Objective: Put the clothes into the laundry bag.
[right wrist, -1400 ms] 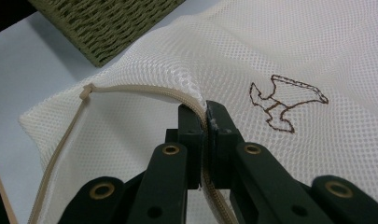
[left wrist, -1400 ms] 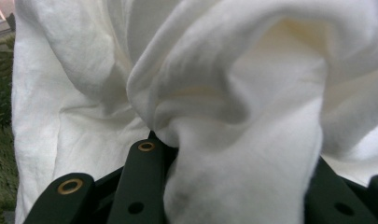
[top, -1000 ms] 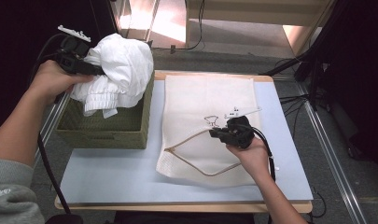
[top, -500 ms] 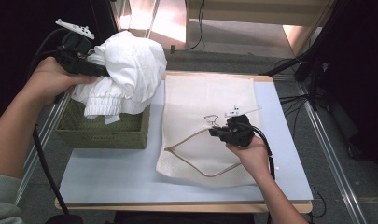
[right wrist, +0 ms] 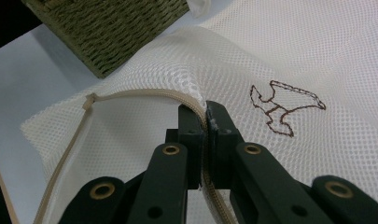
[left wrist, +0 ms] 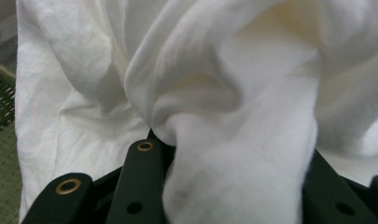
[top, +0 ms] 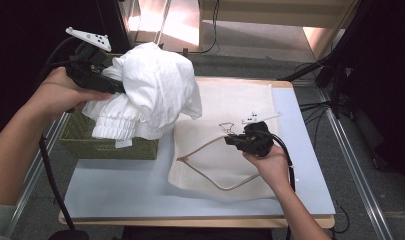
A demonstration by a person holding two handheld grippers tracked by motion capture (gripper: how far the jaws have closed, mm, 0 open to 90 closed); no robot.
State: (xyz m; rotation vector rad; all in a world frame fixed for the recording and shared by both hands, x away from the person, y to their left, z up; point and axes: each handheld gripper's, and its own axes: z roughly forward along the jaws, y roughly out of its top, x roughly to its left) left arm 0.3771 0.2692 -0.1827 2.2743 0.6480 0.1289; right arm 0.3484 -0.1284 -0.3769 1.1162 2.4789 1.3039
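Observation:
A bunched white garment [top: 150, 95] hangs in the air above the green woven basket [top: 105, 147], reaching over the left edge of a cream mesh laundry bag [top: 230, 115]. My left gripper [top: 107, 82] is shut on the garment [left wrist: 233, 154], whose folds cover the jaws. The mesh bag [right wrist: 317, 56] lies flat on the table with its zipper [right wrist: 130, 95] open in a curve. My right gripper [top: 230, 140] is shut on the upper zipper edge and lifts it a little; the jaws [right wrist: 206, 126] pinch the zipper tape. A small brown embroidered figure [right wrist: 287, 109] sits beside them.
The basket [right wrist: 112, 28] stands at the table's left side, close to the bag. The pale blue table top [top: 115, 185] has bare room in front of the basket. Cables trail from both grippers, and metal rails run along both table sides.
My left gripper has carried the white garment up and to the right, from over the basket toward the mesh bag. The right gripper has stayed on the zipper edge.

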